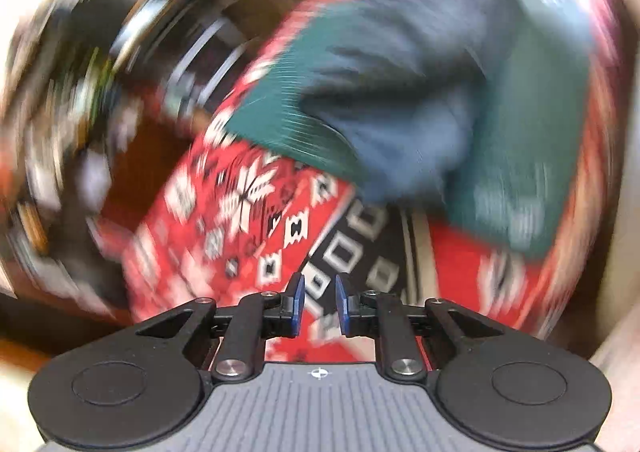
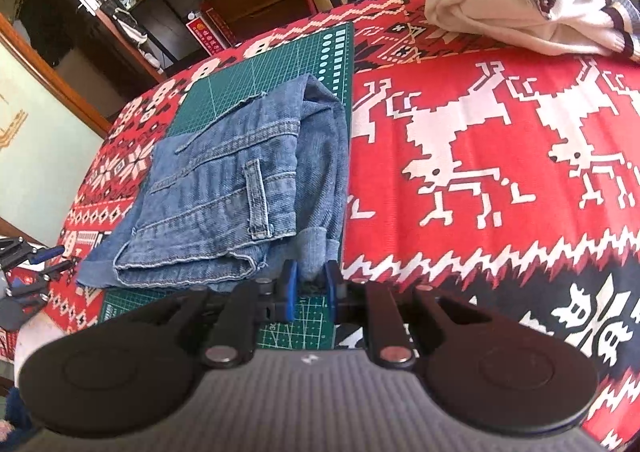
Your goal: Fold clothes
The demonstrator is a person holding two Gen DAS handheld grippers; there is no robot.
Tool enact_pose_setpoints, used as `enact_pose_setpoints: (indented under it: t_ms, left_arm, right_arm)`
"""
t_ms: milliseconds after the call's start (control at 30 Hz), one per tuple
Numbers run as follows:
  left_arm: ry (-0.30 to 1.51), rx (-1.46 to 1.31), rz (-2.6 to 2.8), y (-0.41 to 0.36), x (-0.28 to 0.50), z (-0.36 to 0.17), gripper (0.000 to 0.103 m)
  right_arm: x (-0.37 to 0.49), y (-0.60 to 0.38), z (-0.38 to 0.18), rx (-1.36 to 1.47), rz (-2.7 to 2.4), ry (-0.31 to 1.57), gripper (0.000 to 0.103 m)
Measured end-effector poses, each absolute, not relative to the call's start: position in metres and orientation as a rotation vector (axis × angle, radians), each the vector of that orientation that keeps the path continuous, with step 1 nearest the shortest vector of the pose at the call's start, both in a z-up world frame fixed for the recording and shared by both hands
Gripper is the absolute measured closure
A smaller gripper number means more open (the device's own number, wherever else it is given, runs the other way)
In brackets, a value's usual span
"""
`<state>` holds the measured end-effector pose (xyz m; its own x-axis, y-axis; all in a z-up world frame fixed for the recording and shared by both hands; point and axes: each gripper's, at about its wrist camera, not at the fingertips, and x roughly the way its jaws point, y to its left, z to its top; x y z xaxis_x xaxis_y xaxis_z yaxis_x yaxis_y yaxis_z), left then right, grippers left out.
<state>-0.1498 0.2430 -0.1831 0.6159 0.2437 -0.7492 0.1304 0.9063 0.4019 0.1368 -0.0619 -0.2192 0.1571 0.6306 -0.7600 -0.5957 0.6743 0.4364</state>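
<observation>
Denim jeans (image 2: pixel 224 188) on the green mat (image 2: pixel 256 92): your right gripper (image 2: pixel 308 288) pinches their cuff; left gripper (image 1: pixel 319 304) gapes empty. Tugging could unfold them.

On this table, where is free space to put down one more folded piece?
Free: the wide red cloth between the green mat's right edge and the cream sweater at the far corner. Crowded: the mat, mostly covered by the folded jeans, with the right tongs at their near corner.
</observation>
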Motion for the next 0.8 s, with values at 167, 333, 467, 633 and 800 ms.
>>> enact_pose_setpoints:
  t_ms: [167, 333, 467, 633, 800]
  left_arm:
    - [0.876, -0.364, 0.045, 0.292, -0.139, -0.177, 0.078]
    - [0.894, -0.726, 0.029, 0.303, -0.129, -0.196, 0.078]
    - [0.929, -0.804, 0.049, 0.301, -0.118, -0.208, 0.100]
    - [0.880, -0.663, 0.126, 0.293, -0.119, -0.190, 0.103]
    - [0.897, -0.711, 0.124, 0.296, -0.124, -0.197, 0.103]
  right_arm:
    - [0.136, -0.063, -0.218, 0.053, 0.872, 1.106, 0.087]
    - [0.136, -0.064, -0.218, 0.074, 0.866, 1.105, 0.087]
    - [0.135, -0.063, -0.218, 0.078, 0.862, 1.101, 0.093]
    - [0.129, -0.062, -0.205, 0.062, 0.880, 1.048, 0.098]
    - [0.134, -0.063, -0.215, 0.061, 0.859, 1.090, 0.097]
